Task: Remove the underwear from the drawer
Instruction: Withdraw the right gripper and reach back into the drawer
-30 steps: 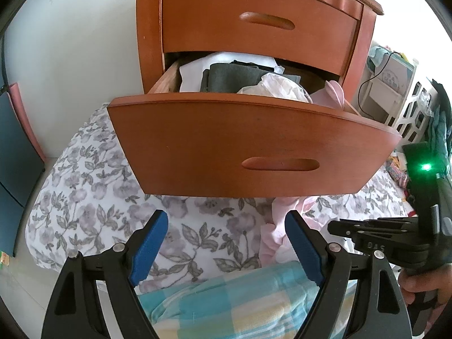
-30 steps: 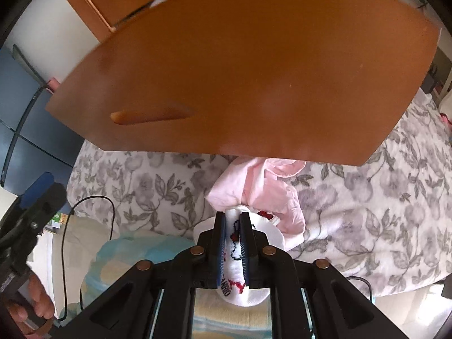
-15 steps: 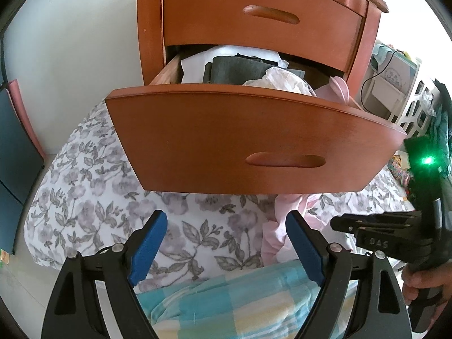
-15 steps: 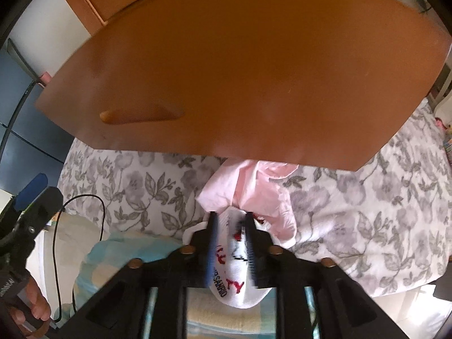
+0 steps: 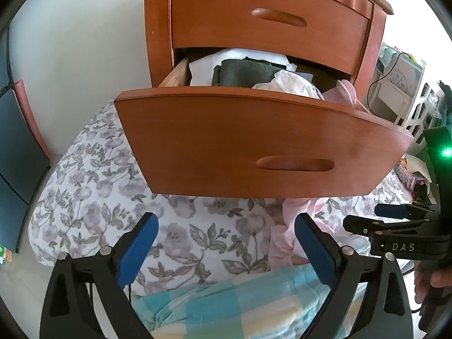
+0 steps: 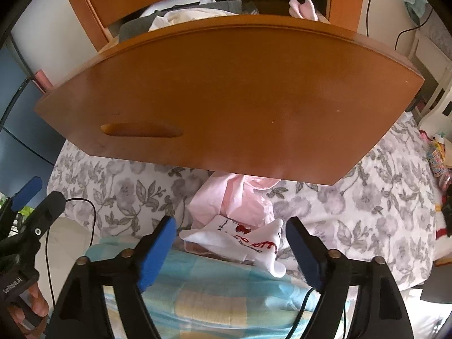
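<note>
White underwear [image 6: 240, 240] lies loose on blanket [image 6: 214, 291], between spread jaws of right gripper [image 6: 230, 250], which just opened. Light, limp; pinch bunched fold. Left gripper [image 5: 226, 250] apart, empty. More clothes in drawer [image 5: 254, 141].

The curved reddish wooden drawer [image 5: 254, 144] stands pulled out, heaped with grey, white and pink folded clothes [image 5: 254, 73]. Below it, the left gripper [image 5: 226, 243] has just been opening its empty blue-padded jaws over the floral bedsheet [image 5: 93, 197].
</note>
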